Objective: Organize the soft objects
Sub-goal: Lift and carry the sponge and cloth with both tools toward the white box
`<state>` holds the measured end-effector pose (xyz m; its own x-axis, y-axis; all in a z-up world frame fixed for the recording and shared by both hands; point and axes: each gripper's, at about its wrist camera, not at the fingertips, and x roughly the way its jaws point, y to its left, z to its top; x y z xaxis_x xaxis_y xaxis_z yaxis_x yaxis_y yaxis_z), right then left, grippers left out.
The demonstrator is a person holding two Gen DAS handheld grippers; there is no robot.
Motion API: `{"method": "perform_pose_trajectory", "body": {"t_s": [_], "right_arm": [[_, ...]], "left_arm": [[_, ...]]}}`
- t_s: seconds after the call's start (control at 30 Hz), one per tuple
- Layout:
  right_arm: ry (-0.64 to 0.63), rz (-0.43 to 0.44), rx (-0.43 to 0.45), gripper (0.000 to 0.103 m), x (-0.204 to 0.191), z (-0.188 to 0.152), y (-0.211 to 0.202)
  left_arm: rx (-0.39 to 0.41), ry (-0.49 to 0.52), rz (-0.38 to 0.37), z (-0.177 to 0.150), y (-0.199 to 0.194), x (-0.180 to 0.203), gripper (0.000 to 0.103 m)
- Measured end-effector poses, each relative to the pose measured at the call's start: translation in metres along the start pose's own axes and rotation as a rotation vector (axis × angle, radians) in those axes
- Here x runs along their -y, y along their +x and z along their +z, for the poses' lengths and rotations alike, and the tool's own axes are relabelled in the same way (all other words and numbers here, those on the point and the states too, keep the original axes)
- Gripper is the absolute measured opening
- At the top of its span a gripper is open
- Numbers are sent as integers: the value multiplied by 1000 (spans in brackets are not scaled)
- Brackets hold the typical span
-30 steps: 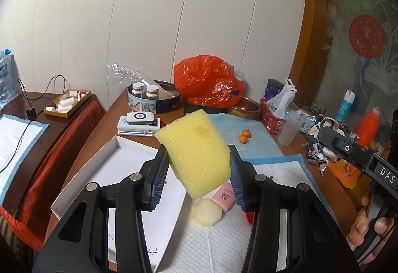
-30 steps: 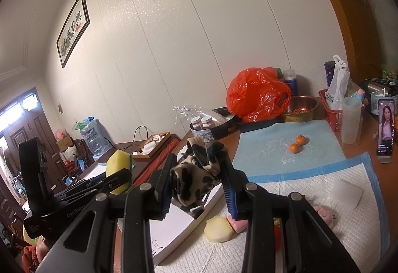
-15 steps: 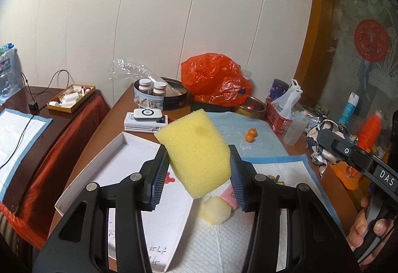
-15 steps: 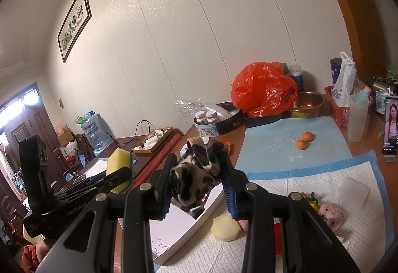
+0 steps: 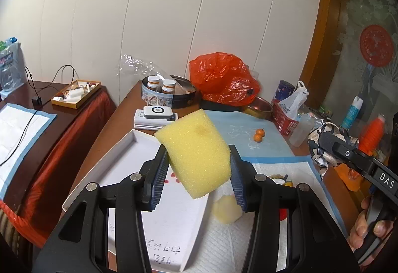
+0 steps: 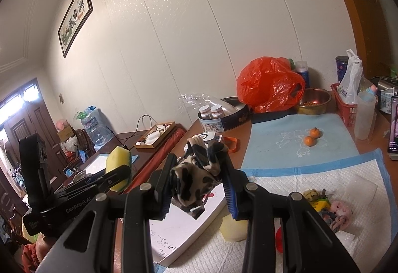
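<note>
My left gripper [image 5: 197,173] is shut on a yellow sponge [image 5: 196,151], held tilted above the white shallow box [image 5: 139,148]. In the right wrist view the same sponge [image 6: 118,163] shows at the left in the other tool. My right gripper [image 6: 199,181] is shut on a leopard-print cloth [image 6: 196,178], bunched between the blue pads, over the box's near corner [image 6: 189,228]. The cloth [image 5: 323,146] also appears at the right edge of the left wrist view. A pale yellow soft lump [image 5: 226,208] lies on the white pad beside the box. A pink plush toy [image 6: 340,209] and small items lie further right.
At the back stand an orange plastic bag [image 5: 223,81], a round tin with two bottles [image 5: 169,93], a metal bowl [image 6: 313,100] and a red basket [image 5: 283,118]. Two small oranges [image 6: 312,137] sit on the blue mat. A phone [image 6: 393,128] stands at the right. A side table with a cable is left.
Both grippers have drifted forward and slightly down over the table with their loads. More of the white box and the toys on the pad has come into view.
</note>
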<state>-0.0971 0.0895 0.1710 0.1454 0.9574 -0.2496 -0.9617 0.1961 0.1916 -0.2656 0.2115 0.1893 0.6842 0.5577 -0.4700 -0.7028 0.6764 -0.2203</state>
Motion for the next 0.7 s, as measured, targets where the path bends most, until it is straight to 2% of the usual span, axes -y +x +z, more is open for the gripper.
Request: {"method": "perform_pose_trajectory", "body": {"t_s": [0.33, 0.7], "right_arm": [[10, -15, -22, 36, -11, -5, 20], [18, -47, -16, 36, -34, -6, 44]], "left_arm": [[-10, 11, 2, 7, 6, -28, 46], [-22, 83, -22, 35, 27, -56, 46]]}}
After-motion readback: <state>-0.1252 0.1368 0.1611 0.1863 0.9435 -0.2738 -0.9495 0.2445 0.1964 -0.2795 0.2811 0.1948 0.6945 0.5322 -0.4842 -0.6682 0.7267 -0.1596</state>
